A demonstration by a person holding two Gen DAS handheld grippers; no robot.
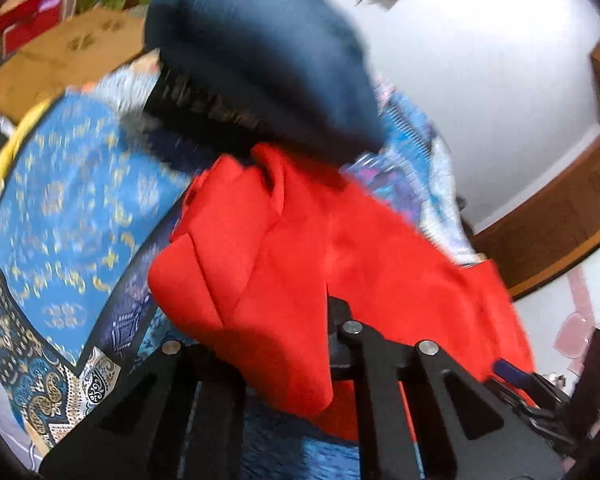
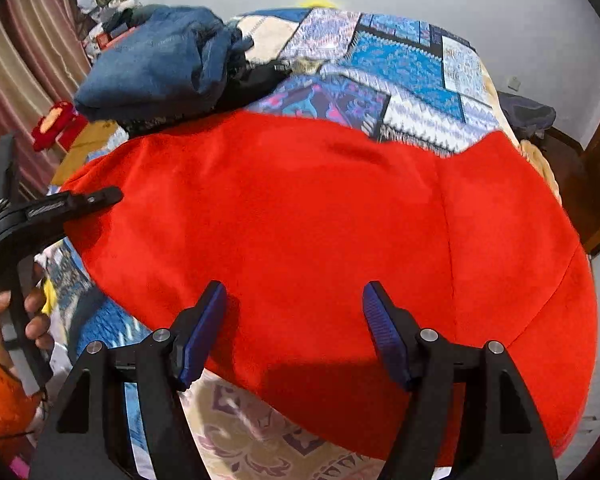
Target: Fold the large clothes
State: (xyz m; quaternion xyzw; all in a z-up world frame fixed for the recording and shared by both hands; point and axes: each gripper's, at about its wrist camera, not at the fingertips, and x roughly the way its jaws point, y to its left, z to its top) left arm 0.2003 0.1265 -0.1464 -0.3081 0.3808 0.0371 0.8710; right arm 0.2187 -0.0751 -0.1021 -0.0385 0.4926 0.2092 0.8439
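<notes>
A large red fleece garment (image 2: 320,216) lies spread over a patterned bedspread (image 2: 404,60). Over its near edge stands my right gripper (image 2: 296,320), open, blue pads (image 2: 204,332) apart and the cloth not pinched. My left gripper (image 2: 112,196) reaches the garment's left edge. In the left wrist view the red garment (image 1: 280,248) is bunched and lifted in folds over my left gripper (image 1: 324,312). Its jaws stand close together on the cloth, and their tips are hidden by it.
A folded dark blue garment (image 2: 152,64) lies at the bed's far left, looming large as the blue garment (image 1: 260,52) in the left wrist view. A cardboard box (image 1: 60,60) and striped curtains (image 2: 24,80) lie beyond. A hand (image 2: 0,320) with an orange sleeve holds the left gripper's handle. Brown wood trim (image 1: 560,216) runs along the right.
</notes>
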